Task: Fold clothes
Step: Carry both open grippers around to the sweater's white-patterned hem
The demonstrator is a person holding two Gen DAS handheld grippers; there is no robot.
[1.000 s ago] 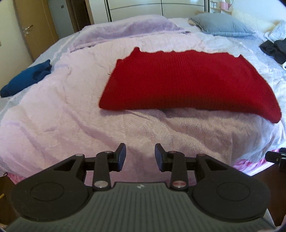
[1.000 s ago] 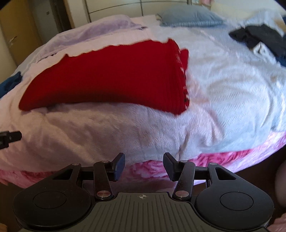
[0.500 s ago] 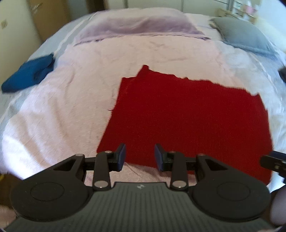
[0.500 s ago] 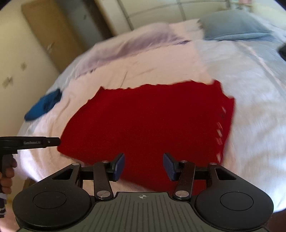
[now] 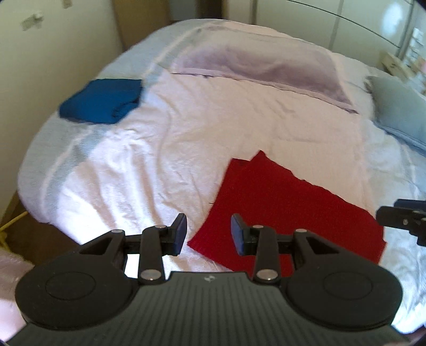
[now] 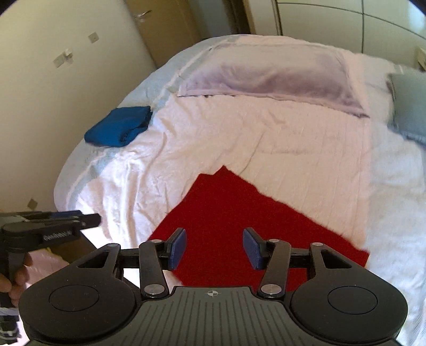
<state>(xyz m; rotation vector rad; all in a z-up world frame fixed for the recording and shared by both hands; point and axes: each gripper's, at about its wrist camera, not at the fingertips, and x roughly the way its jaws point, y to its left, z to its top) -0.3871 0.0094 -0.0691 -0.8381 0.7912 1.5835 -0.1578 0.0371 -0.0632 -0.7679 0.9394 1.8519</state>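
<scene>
Red knitted garment [image 5: 287, 213] lies flat, doubled into rectangle, on pale pink bedspread [image 5: 186, 138] near bed's front edge. Left gripper [image 5: 208, 234] parted, empty, over near-left corner; right gripper [image 6: 214, 248] likewise parted, over near edge. Any pinch: catch both layers (knit stretches), lift corners evenly.

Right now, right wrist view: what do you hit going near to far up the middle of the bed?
Right gripper → red garment → pale pink bedspread → lilac blanket → wardrobe doors.
</scene>
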